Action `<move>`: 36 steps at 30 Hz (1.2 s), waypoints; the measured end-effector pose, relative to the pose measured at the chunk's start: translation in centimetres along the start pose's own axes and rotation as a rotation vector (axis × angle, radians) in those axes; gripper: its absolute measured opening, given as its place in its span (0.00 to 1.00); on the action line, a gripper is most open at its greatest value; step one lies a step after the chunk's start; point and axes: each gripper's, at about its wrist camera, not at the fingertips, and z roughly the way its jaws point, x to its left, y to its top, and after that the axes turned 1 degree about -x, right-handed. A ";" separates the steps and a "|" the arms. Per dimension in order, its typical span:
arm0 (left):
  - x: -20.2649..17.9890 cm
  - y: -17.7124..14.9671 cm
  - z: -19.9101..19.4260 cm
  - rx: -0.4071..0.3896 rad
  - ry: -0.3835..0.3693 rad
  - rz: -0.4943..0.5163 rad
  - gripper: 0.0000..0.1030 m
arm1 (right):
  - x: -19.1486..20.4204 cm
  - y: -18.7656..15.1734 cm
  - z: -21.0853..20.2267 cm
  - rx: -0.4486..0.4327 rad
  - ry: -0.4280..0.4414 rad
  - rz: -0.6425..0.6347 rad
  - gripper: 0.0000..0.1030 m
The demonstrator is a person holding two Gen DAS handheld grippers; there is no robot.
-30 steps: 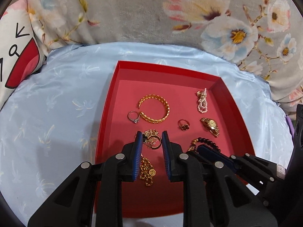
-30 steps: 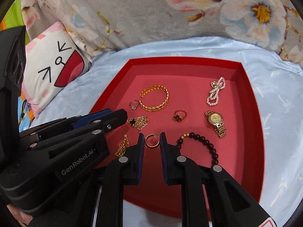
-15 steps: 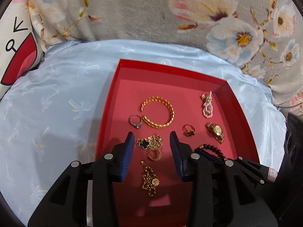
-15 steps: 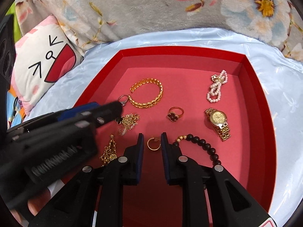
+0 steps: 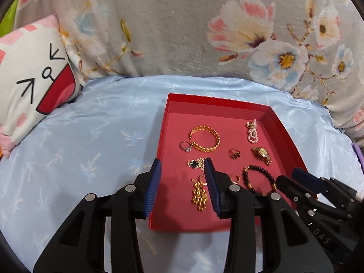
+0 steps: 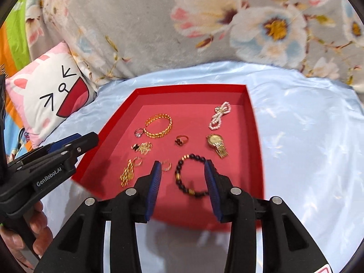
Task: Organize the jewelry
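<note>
I see the red tray (image 6: 252, 136) sitting on the pale blue cloth (image 5: 91, 136), with all the jewelry lying inside it. My left gripper (image 5: 182, 182) hangs over the tray's left edge, jaws parted and empty; a gold chain (image 5: 199, 193) lies below it. My right gripper (image 6: 183, 179) is opening, nothing pressed between its pads; the black bead bracelet (image 6: 188, 177) shows between them on the tray floor, and a small gold hoop (image 6: 167, 166) lies just beside the left pad. Farther back lie a gold bangle (image 6: 159, 126), a watch (image 6: 216, 144) and a pearl piece (image 6: 219, 115).
</note>
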 end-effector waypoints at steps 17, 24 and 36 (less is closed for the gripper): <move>-2.7 -6.5 -2.4 -0.004 0.024 0.014 0.36 | 0.0 -5.8 -3.6 -0.026 -0.022 0.010 0.42; -3.1 -7.2 -2.1 0.002 0.033 0.020 0.35 | -0.1 -6.5 -2.7 0.000 -0.027 0.013 0.42; -3.8 -7.4 -1.9 0.014 0.058 0.037 0.36 | 0.4 -6.5 -2.5 0.015 -0.041 -0.004 0.42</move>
